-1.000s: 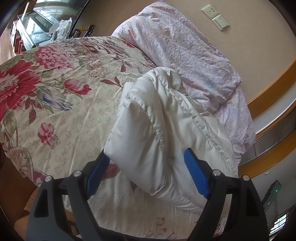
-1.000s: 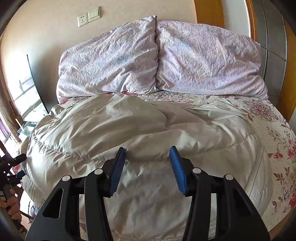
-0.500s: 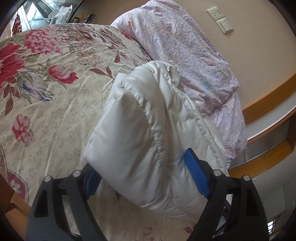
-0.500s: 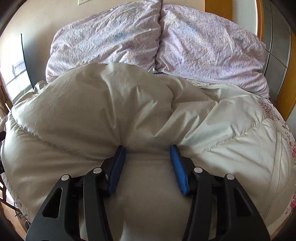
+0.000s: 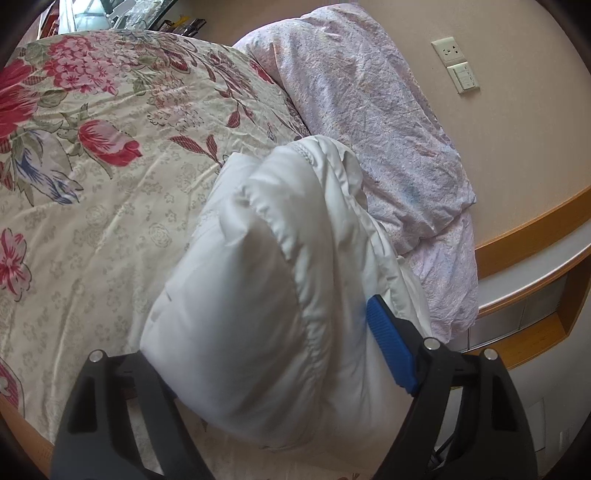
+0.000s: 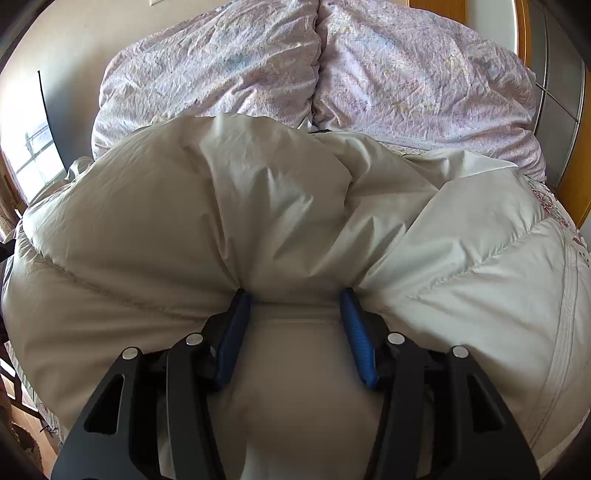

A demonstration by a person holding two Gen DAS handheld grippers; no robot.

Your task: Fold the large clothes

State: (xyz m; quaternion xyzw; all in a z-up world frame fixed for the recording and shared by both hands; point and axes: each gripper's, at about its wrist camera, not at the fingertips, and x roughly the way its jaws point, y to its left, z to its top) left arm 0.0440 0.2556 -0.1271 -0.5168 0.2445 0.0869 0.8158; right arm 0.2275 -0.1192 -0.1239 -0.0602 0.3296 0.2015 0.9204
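A puffy white down jacket [image 5: 266,280] lies bunched on the floral bedspread [image 5: 92,184]. In the left wrist view my left gripper [image 5: 273,328] has its jaws wide apart with the padded bulk of the jacket pushed between them; the left blue pad is hidden under the fabric, the right blue pad [image 5: 388,343] shows. In the right wrist view the jacket [image 6: 258,206] fills the frame. My right gripper [image 6: 295,306] stands with a thick fold of the jacket between its blue pads [image 6: 354,328], which press into the fabric on both sides.
Two lilac pillows [image 6: 317,70] lean against the beige wall at the head of the bed. A wall socket and switch [image 5: 458,66] sit above them. A wooden ledge [image 5: 535,236] runs along the right. Cluttered furniture [image 5: 92,14] stands beyond the far bed edge.
Both grippers have pushed further into the jacket. The jacket has bunched higher and now fills more of both views. The left gripper's left pad is now covered by fabric.
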